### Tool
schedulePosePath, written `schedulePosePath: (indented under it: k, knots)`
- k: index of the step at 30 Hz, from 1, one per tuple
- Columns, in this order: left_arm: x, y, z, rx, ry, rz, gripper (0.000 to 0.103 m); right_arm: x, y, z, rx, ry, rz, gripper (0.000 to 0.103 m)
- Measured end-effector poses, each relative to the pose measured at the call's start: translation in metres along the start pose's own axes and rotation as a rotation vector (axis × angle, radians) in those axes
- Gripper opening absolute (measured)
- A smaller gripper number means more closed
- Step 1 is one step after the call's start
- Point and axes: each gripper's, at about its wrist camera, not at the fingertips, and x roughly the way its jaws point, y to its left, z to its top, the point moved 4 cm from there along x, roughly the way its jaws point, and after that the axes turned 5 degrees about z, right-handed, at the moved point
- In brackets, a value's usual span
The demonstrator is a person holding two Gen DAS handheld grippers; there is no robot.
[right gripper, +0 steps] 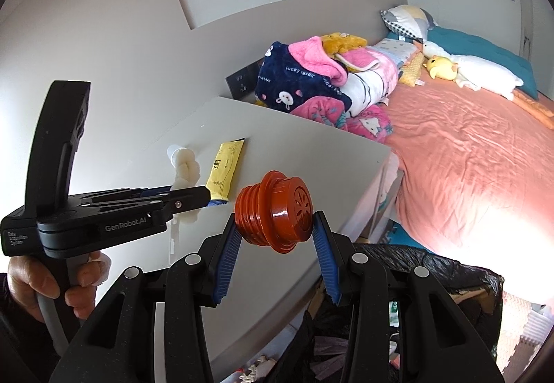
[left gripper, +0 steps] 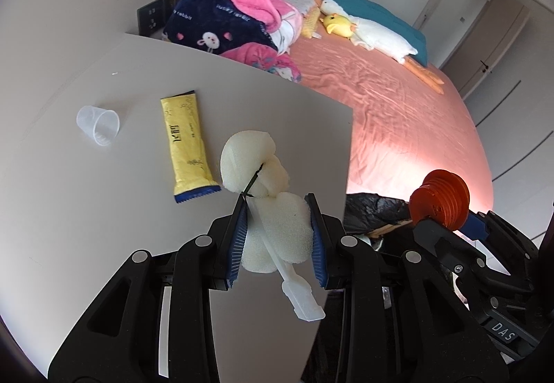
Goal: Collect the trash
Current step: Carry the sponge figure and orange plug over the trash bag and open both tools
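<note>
With the left gripper (left gripper: 278,227) clamped on the knotted white foam scrap (left gripper: 273,210) and the right gripper (right gripper: 277,227) on the ridged orange plastic cap (right gripper: 277,211), carry both rightward over the black-lined trash bag (right gripper: 432,265) beside the grey table (left gripper: 104,210) before releasing.

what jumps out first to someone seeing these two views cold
The left claw is clamped on a lumpy white foam piece with a white plastic strip hanging from it, over the pale table. The right claw grips an orange-red threaded cap above a black trash bag. A yellow sachet and a clear plastic cup lie on the table, with a salmon-pink bed beyond.
</note>
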Motion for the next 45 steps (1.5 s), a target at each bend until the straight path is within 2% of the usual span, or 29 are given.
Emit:
schedulePosePath:
  k: [13, 31, 38, 40, 41, 42, 43, 44, 45]
  knots:
    - [-0.002, -0.042, 0.002, 0.082, -0.008, -0.049, 0.032, -0.035, -0.023, -0.011, 0.034, -0.044, -0.043, 0.044]
    - [0.012, -0.116, 0.001, 0.197, 0.023, -0.128, 0.032, -0.083, -0.077, -0.025, 0.117, -0.104, -0.141, 0.044]
    - [0.016, -0.142, -0.001, 0.242, 0.047, -0.198, 0.032, -0.107, -0.096, -0.030, 0.151, -0.141, -0.174, 0.044]
    - [0.016, -0.150, -0.004, 0.266, 0.063, -0.249, 0.035, -0.114, -0.101, -0.030, 0.166, -0.156, -0.182, 0.044]
    - [0.015, -0.155, -0.006, 0.284, 0.073, -0.303, 0.039, -0.121, -0.106, -0.030, 0.185, -0.171, -0.177, 0.044]
    - [0.014, -0.158, -0.008, 0.292, 0.080, -0.331, 0.057, -0.126, -0.108, -0.030, 0.197, -0.177, -0.168, 0.044]
    - [0.014, -0.160, -0.010, 0.296, 0.089, -0.348, 0.087, -0.128, -0.111, -0.029, 0.206, -0.181, -0.160, 0.045]
    - [0.015, -0.163, -0.012, 0.301, 0.105, -0.358, 0.097, -0.135, -0.115, -0.029, 0.224, -0.193, -0.160, 0.052]
    - [0.015, -0.165, -0.015, 0.304, 0.107, -0.364, 0.097, -0.139, -0.117, -0.029, 0.234, -0.204, -0.172, 0.060]
